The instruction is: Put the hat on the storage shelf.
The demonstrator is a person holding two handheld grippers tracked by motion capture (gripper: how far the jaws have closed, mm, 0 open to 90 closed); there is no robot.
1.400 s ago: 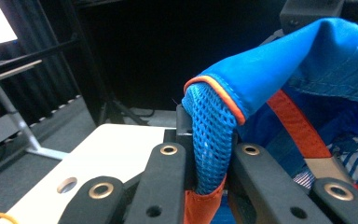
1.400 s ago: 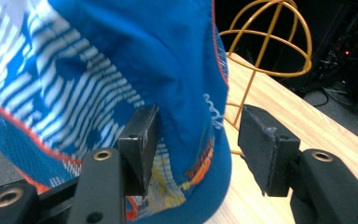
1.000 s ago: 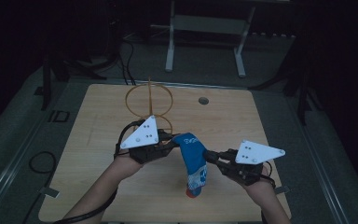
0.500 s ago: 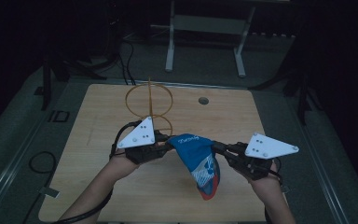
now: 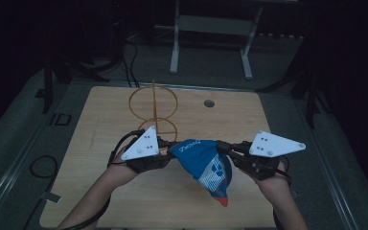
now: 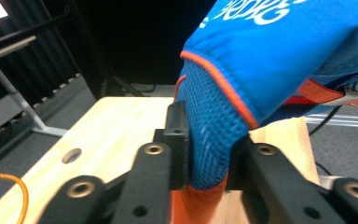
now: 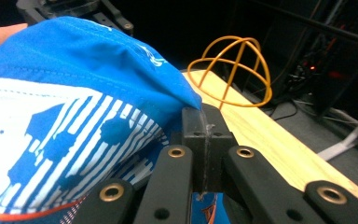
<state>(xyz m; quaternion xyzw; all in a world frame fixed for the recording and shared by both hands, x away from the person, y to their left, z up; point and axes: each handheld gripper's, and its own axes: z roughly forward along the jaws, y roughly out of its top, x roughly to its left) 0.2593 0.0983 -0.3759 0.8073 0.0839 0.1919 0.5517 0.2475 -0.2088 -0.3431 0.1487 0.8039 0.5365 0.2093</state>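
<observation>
A blue cap (image 5: 201,160) with white lettering, a white striped panel and orange trim hangs in the air between my two grippers, over the wooden table (image 5: 100,124). My left gripper (image 5: 170,152) has the cap's blue mesh (image 6: 214,126) between its pads. Its jaws have just been opening a little, and the mesh still fills the gap. My right gripper (image 5: 222,147) is shut on the cap's other edge (image 7: 186,100), pads pinched together. An orange wire dome frame (image 5: 153,103) stands behind the grippers on the table.
A round hole (image 5: 209,103) sits in the tabletop to the right of the wire frame. A white-legged stand (image 5: 211,43) is on the floor beyond the table. Cables (image 5: 43,165) lie on the floor at the left.
The cap hung narrow and low near the tabletop; now it is pulled wide and lifted. My right gripper has moved up and to the right. The left hand has hardly moved.
</observation>
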